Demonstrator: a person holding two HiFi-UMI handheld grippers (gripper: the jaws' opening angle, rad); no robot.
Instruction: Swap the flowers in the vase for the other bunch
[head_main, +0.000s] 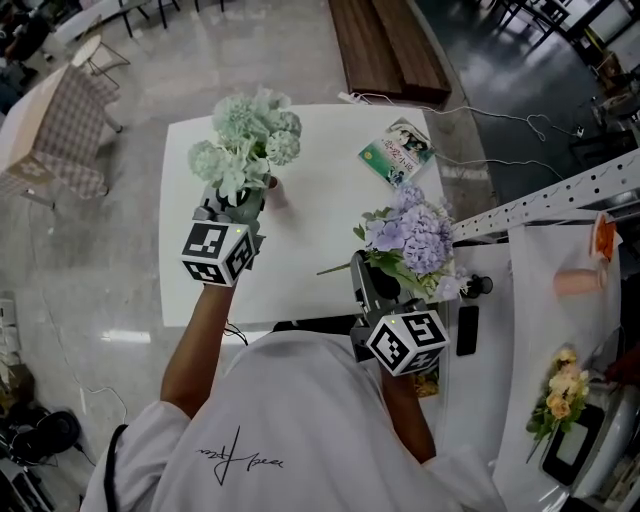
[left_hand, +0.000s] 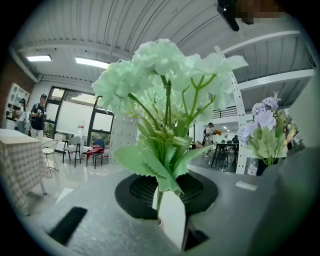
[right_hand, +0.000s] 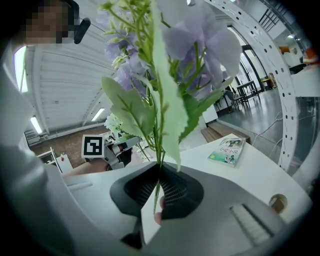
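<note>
My left gripper (head_main: 238, 203) is shut on the stems of a pale green bunch (head_main: 245, 140), which stands upright over the back left of the white table (head_main: 320, 250). Along its jaws, the green stems (left_hand: 161, 192) sit pinched between the pads. A small pinkish vase (head_main: 277, 192) shows just right of that bunch, partly hidden. My right gripper (head_main: 375, 272) is shut on a purple bunch (head_main: 415, 235) held above the table's front right; its stem (right_hand: 156, 192) runs between the jaws, the blooms (right_hand: 190, 45) overhead.
A green-covered book (head_main: 397, 152) lies at the table's back right. A second white surface on the right carries yellow flowers (head_main: 560, 385) and a black flat object (head_main: 466, 330). A perforated white beam (head_main: 560, 195) crosses above it. A wooden bench (head_main: 390, 45) stands beyond.
</note>
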